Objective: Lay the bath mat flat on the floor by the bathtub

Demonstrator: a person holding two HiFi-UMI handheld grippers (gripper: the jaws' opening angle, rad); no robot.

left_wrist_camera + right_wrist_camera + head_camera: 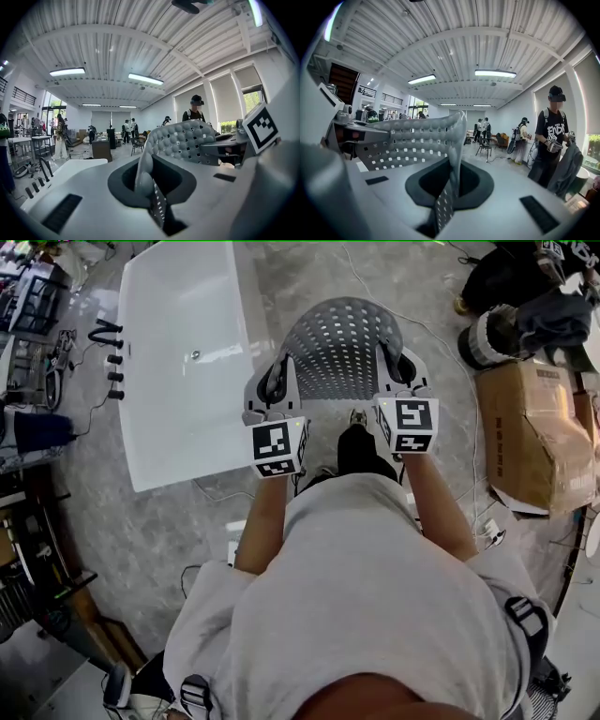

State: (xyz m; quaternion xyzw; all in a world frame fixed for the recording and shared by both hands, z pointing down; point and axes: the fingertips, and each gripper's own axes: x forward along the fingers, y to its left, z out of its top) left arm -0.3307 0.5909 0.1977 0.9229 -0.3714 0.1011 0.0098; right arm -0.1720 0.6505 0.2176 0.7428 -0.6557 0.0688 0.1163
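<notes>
The bath mat (339, 348) is grey rubber with rows of small holes. It hangs bowed between my two grippers above the marble floor, just right of the white bathtub (178, 362). My left gripper (274, 381) is shut on the mat's left edge and my right gripper (401, 371) is shut on its right edge. In the left gripper view the mat (187, 140) rises out of the closed jaws (150, 183) and curves off to the right. The right gripper view shows the mat (417, 140) pinched in the jaws (452, 180) and sweeping left.
Black tap fittings (111, 357) sit on the tub's left rim. A cardboard box (530, 432) and dark bags (525, 306) stand to the right. A white cable (473, 427) runs over the floor. People (551, 136) stand further off in the hall.
</notes>
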